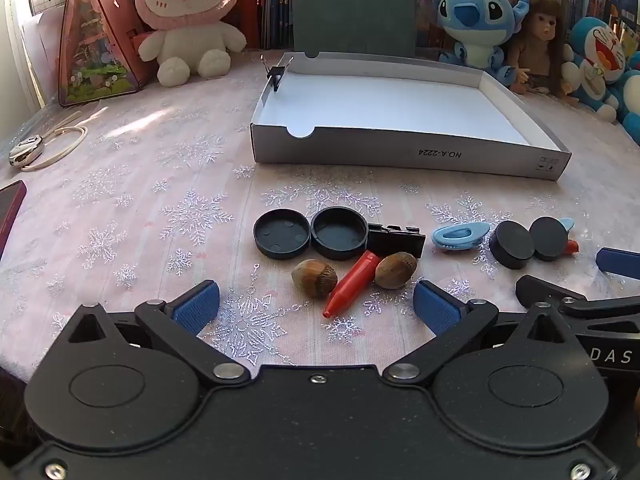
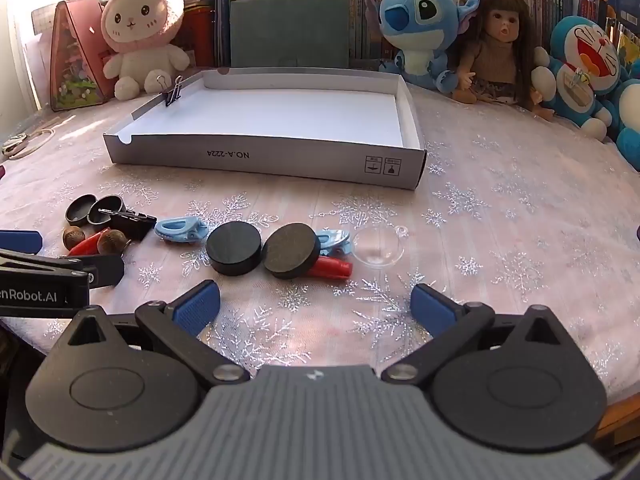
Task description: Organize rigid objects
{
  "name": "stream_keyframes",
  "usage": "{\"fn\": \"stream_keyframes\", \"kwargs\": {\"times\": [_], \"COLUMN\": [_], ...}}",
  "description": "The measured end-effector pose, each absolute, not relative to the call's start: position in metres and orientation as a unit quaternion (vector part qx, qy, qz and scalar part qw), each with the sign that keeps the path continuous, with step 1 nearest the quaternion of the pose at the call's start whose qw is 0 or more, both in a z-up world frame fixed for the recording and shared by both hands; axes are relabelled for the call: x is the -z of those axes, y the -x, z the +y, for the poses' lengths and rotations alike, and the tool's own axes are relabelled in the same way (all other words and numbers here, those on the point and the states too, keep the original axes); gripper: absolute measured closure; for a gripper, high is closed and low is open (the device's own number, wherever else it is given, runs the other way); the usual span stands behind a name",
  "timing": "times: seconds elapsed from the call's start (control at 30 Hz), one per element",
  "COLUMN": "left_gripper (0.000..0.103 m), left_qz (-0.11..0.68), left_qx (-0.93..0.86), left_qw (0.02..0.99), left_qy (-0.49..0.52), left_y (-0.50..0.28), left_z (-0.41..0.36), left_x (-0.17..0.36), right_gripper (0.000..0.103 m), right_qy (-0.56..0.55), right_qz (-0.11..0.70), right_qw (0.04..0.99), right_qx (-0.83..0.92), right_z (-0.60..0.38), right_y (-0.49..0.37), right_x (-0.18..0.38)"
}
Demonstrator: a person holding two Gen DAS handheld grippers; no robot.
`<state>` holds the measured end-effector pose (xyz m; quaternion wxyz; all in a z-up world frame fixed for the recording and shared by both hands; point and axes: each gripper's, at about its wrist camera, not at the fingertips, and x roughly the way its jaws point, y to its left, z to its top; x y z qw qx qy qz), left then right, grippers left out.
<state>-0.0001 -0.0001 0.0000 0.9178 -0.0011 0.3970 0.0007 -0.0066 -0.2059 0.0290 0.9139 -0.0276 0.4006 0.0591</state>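
Both claws, left claw (image 1: 316,306) and right claw (image 2: 315,306), hang spread wide and empty over the worktop (image 2: 500,240). Hazelnuts (image 1: 315,278), crayon (image 1: 352,282) and caps (image 1: 282,234) sit loose just before the empty cardboard tray (image 1: 400,156), probably their destination.

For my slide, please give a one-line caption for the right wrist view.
Open right gripper hovers before black discs, blue clips and an empty cardboard tray.

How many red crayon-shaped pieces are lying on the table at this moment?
2. One red crayon lies between the two nuts, in front of the open black caps. The other red crayon is partly hidden under the right black disc, beside the clear dome.
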Motion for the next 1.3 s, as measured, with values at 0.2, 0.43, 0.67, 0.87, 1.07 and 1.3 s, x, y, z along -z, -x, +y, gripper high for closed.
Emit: {"fn": "stream_keyframes", "kwargs": {"times": [0.2,0.43,0.67,0.87,1.07,1.3], "left_gripper": [0.0,0.0,0.0,0.0,0.0,0.0], "left_qz": [0.398,0.399,0.399,0.399,0.398,0.398], "left_qx": [0.0,0.0,-0.001,-0.001,-0.001,-0.001], "left_qw": [0.917,0.917,0.917,0.917,0.917,0.917], "left_qy": [0.002,0.002,0.002,0.002,0.002,0.002], "left_y": [0.0001,0.0,0.0001,0.0001,0.0001,0.0001], "left_z": [0.0,0.0,0.0002,0.0,0.0001,0.0], "left_x": [0.0,0.0,0.0,0.0,0.0,0.0], "right_gripper": [0.0,0.0,0.0,0.0,0.0,0.0], "right_qy": [0.025,0.025,0.024,0.024,0.024,0.024], "right_qz": [0.401,0.402,0.403,0.403,0.402,0.402], "right_qw": [0.914,0.913,0.913,0.913,0.913,0.914], "right_qx": [-0.06,-0.062,-0.06,-0.06,-0.06,-0.06], "right_z": [-0.2053,-0.2054,-0.2065,-0.2064,-0.2054,-0.2054], "right_y": [0.0049,0.0054,0.0065,0.007,0.0075,0.0078], "right_x": [-0.0284,-0.028,-0.0272,-0.0276,-0.0277,-0.0289]}}
